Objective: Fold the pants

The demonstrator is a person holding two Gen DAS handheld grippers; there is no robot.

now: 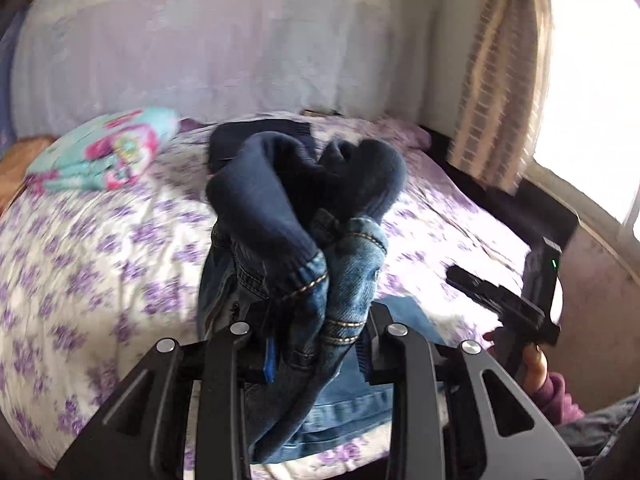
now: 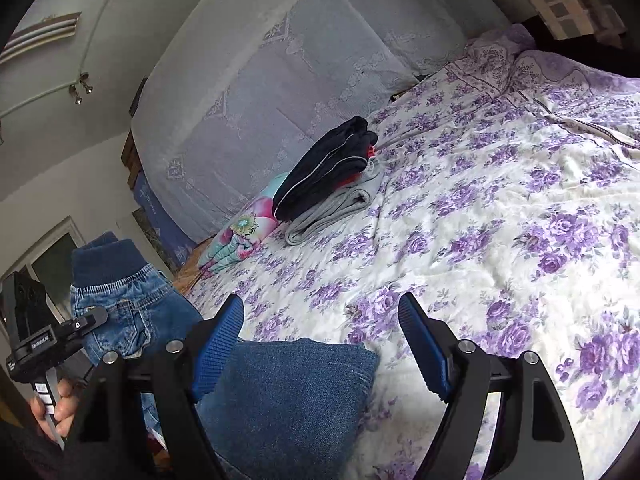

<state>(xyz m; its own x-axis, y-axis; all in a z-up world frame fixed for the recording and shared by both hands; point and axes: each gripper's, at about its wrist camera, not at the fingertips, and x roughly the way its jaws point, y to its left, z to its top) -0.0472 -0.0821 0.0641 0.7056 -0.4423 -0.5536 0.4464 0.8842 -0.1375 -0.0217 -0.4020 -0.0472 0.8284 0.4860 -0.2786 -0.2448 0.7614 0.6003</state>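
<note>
Looks like mid-fold: the left tongs (image 1: 308, 344) are clamped on the jeans (image 1: 320, 280) waistband, lifted over the bed (image 1: 100, 240), right tongs (image 2: 324, 344) wide open and empty, so next it probably lays the waist down flat.

A bed (image 2: 480, 208) carries a white quilt printed with purple flowers. At its far edge, against a pale lace-patterned cover (image 2: 280, 92) that stands behind it, lies a stack of folded clothes (image 2: 328, 176): a dark navy piece with thin white piping on top, something red showing beneath it, and a grey piece at the bottom. Just beside the stack, toward the bed's corner, sits a folded turquoise and pink cloth (image 1: 108, 152). A beige patterned curtain (image 1: 500, 92) hangs by a bright window (image 1: 592, 92) beyond the bed's other side.
</note>
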